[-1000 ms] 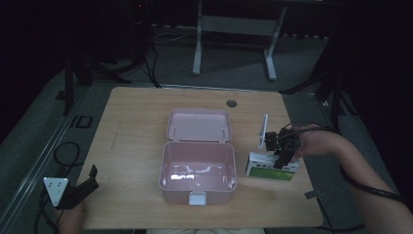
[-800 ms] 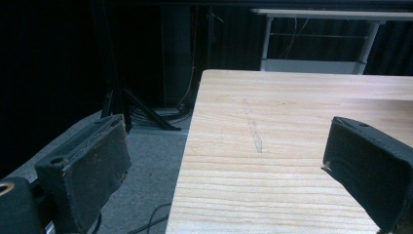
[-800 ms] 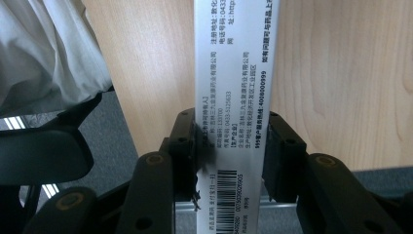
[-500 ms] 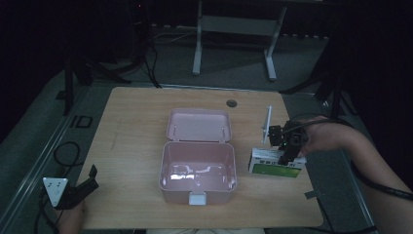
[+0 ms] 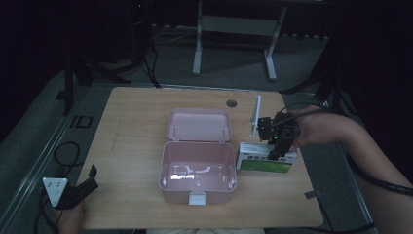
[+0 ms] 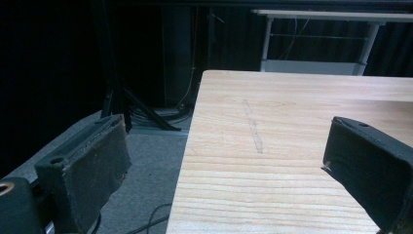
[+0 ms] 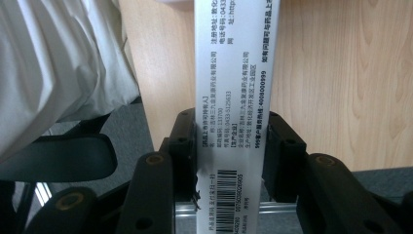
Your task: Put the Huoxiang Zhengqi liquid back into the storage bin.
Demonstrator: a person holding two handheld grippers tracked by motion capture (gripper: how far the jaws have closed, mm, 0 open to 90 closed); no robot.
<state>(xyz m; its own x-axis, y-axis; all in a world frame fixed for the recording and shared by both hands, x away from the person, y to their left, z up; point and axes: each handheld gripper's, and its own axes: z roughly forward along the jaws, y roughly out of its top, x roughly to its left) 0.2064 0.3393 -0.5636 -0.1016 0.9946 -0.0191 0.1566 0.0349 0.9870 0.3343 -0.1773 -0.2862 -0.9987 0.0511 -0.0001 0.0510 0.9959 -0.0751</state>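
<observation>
In the high view, an open pink box [image 5: 198, 173] sat at the centre of the wooden table [image 5: 136, 122], its lid [image 5: 198, 125] folded back flat toward the top of the frame. Just right of the box lay a white and green carton [image 5: 257, 160], and the right gripper [image 5: 274, 152] came in from the right edge of the frame and stood over the carton's right end. In the right gripper view, both black jaws pressed against the carton's [image 7: 233, 97] long white sides near the bottom centre, clamped on it, the printed side and barcode facing the camera. A white strip [image 5: 255, 115] lay on the table above the carton. At the lower left of the high view, the left gripper [image 5: 78, 187] hung off the table's corner. In the left gripper view its jaws were spread wide, gripping nothing, with the table edge [image 6: 190, 146] between them.
</observation>
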